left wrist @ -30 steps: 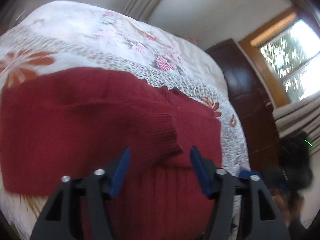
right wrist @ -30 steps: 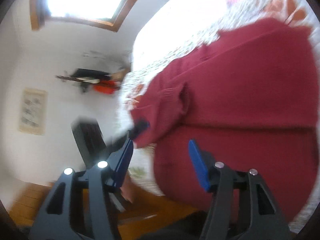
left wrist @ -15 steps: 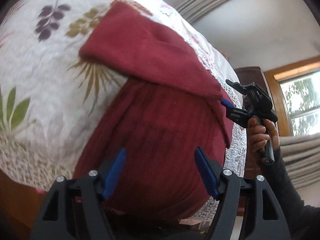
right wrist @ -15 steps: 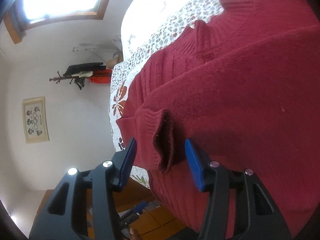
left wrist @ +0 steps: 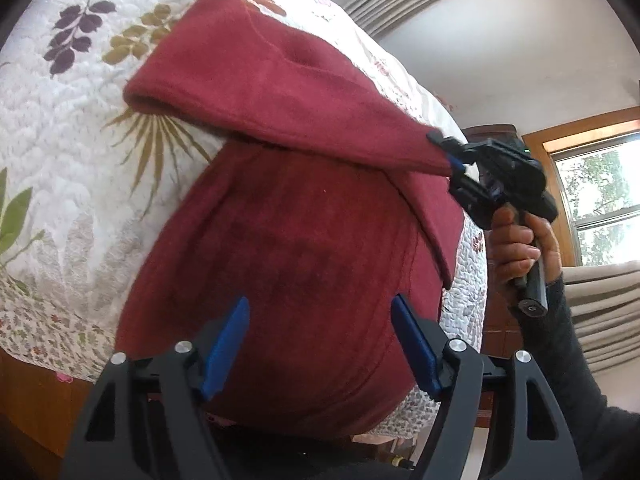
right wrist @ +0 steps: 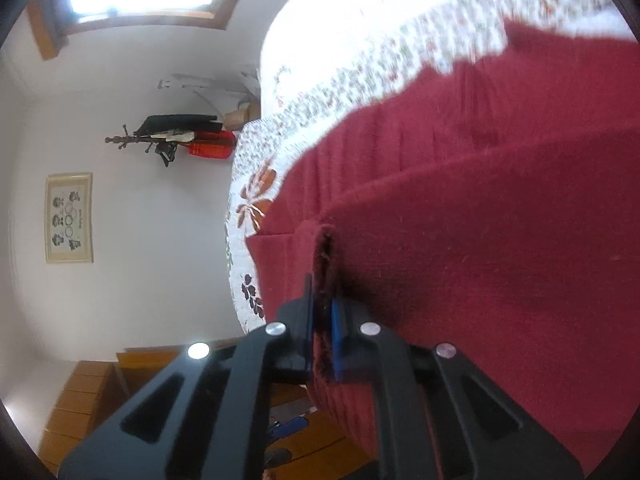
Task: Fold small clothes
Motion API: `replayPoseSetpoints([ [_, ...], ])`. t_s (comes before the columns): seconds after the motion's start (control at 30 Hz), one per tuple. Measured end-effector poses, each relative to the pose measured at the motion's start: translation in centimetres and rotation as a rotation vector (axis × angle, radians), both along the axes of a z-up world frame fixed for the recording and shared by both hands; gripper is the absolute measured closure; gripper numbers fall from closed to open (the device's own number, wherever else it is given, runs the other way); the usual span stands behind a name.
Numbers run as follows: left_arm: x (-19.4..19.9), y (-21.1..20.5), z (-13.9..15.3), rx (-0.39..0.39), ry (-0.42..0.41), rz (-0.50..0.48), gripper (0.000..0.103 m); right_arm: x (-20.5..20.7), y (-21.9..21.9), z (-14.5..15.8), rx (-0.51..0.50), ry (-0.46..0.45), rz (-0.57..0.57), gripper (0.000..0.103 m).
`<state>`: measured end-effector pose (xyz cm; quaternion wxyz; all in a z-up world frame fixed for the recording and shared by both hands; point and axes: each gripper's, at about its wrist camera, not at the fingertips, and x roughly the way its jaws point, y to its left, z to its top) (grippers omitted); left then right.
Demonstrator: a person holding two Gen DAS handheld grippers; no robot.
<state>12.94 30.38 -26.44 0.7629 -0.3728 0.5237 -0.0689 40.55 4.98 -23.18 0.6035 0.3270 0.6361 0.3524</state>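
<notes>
A dark red knitted sweater (left wrist: 288, 240) lies on a floral quilted bed (left wrist: 60, 128), its lower part hanging over the near edge. My left gripper (left wrist: 320, 340) hovers open just above the sweater's lower body, nothing between its blue pads. In the left wrist view my right gripper (left wrist: 454, 156) is shut on the cuff of a sleeve (left wrist: 304, 100) and holds it lifted across the sweater. The right wrist view shows the right gripper (right wrist: 322, 320) clamped on that red cuff (right wrist: 324, 264), with the sweater (right wrist: 500, 240) spread behind it.
A hand and dark sleeve (left wrist: 560, 320) hold the right gripper beside the bed. A dark wooden cabinet (left wrist: 492, 132), a window (left wrist: 600, 196) and curtains (left wrist: 600, 312) are at right. A coat rack (right wrist: 168, 136), a framed picture (right wrist: 69, 218) and wooden floor (right wrist: 92, 392) show in the right wrist view.
My right gripper has shut on the sleeve cuff it straddled half a second ago and lifted it. My left gripper swung from above the sweater down to its lower edge, staying open.
</notes>
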Motion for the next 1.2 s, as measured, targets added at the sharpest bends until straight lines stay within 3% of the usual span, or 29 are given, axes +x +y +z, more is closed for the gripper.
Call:
replayPoseSetpoints([
  [0.2,1.5,-1.4,-0.1,-0.008,-0.006,-0.039,0.03,0.3,-5.1,4.0,-0.018,-0.103,-0.081,0.097],
  [0.43,3.3,-2.7,-0.1,-0.006,-0.01,-0.088,0.03,-0.7,-12.8,4.7,-0.05,-0.129,-0.211,0.097],
  [0.8,4.9,-4.0,-0.1,0.028,0.005,-0.146,0.03,-3.3,-20.7,0.7,-0.088,-0.06,-0.356,0.097],
  [1.2,5.7,-4.5,-0.2,0.03,0.003,-0.159,0.03,-4.2,-24.5,-3.8,-0.153,0.013,-0.43,0.097],
])
